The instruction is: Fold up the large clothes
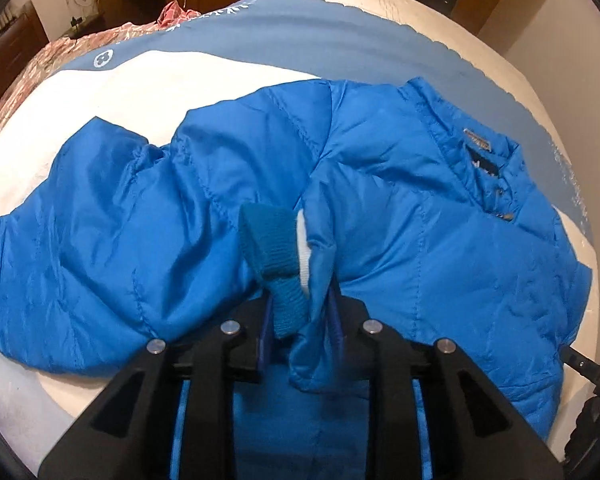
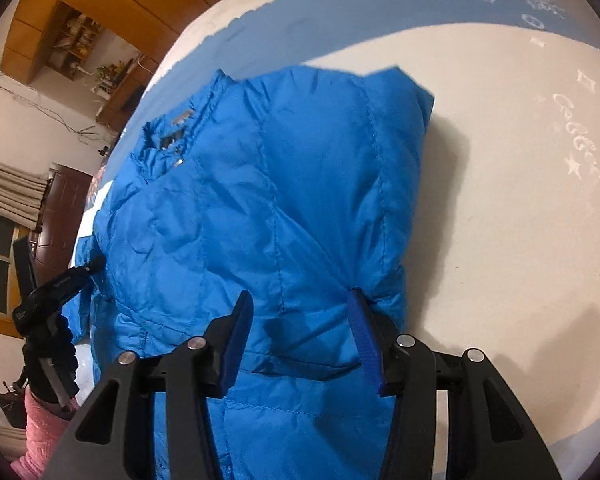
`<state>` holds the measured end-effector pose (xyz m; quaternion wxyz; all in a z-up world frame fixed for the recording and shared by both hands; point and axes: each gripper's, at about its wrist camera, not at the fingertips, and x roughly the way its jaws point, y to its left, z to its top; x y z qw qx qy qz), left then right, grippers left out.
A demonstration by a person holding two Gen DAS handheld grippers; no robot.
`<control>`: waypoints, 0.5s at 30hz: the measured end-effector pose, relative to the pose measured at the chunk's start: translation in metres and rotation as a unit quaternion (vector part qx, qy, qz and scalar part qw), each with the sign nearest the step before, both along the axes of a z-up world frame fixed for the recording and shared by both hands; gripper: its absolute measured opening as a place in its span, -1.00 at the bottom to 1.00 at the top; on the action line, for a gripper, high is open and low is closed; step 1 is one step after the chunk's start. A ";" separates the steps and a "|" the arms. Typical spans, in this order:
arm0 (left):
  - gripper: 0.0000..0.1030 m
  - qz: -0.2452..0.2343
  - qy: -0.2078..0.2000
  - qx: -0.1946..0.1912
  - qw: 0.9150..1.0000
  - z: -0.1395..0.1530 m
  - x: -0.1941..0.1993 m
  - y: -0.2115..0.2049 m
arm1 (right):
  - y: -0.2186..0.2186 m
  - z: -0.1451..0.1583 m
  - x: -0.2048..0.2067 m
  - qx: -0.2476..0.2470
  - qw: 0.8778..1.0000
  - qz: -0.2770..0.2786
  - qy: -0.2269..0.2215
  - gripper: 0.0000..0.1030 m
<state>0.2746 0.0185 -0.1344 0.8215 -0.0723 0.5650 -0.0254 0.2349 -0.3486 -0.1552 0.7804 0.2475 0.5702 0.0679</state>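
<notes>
A bright blue padded jacket (image 1: 400, 208) lies on a white and blue bed cover (image 1: 148, 92). Its collar with a dark label (image 1: 480, 152) points to the right. My left gripper (image 1: 300, 304) is shut on the jacket's sleeve end, with its knitted teal cuff (image 1: 276, 252) sticking up between the fingers. In the right wrist view the jacket (image 2: 260, 200) lies with one side folded in. My right gripper (image 2: 300, 320) is open, its blue pads (image 2: 236, 340) spread over the jacket's lower part without holding it.
The bed cover (image 2: 500, 160) stretches right of the jacket. The other hand-held gripper (image 2: 56, 292) shows at the left edge there. A pink patterned quilt (image 1: 60, 60) lies at the far left. Wooden cabinets (image 2: 80, 12) and a dark door stand beyond the bed.
</notes>
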 end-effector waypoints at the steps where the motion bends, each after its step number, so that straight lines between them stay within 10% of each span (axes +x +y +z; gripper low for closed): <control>1: -0.53 0.001 0.001 0.000 1.000 -0.001 0.001 0.000 | 0.005 0.000 0.000 -0.011 1.000 0.003 0.002 -0.04; 15: -0.28 -0.036 -0.046 0.052 0.997 0.061 0.000 -0.036 | 0.025 0.054 0.047 -0.065 0.997 0.022 -0.034 -0.01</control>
